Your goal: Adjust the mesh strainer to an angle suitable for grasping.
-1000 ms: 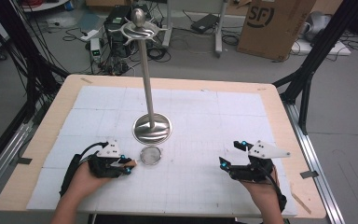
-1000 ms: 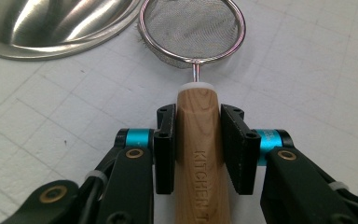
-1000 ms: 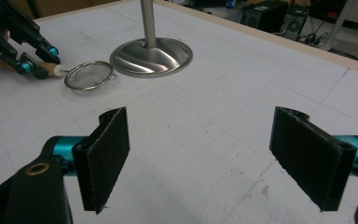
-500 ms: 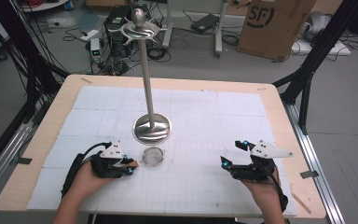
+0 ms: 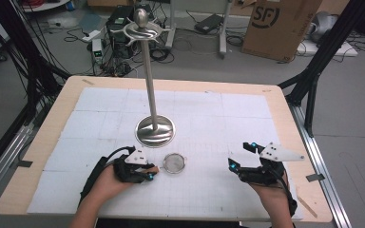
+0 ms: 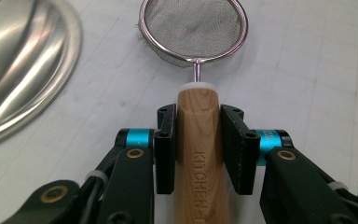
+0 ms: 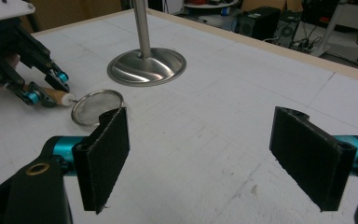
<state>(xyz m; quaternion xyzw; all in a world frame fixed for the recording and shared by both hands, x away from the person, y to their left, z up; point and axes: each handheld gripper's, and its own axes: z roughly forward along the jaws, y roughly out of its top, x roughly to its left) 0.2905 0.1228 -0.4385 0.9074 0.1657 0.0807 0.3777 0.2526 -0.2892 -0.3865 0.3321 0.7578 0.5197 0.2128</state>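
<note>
You have the strainer [image 6: 193, 32] clamped by its wooden handle in your left gripper [image 6: 198, 140], just in front of the stand [image 5: 155, 129] — likely lift next — your right gripper [image 7: 214, 154] gapes wide, empty.

A lab: cable-strewn floor [image 5: 185, 45], electronics [image 5: 119, 28], cardboard box [image 5: 280, 26], black rig frame [image 5: 321, 61].

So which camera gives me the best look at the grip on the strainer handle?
The left gripper view: the wooden handle sits squarely between the left gripper pads, mesh bowl just ahead. The high view shows the strainer small beside the stand base, handle mostly hidden. The right gripper view shows it far off, at an angle.
</note>
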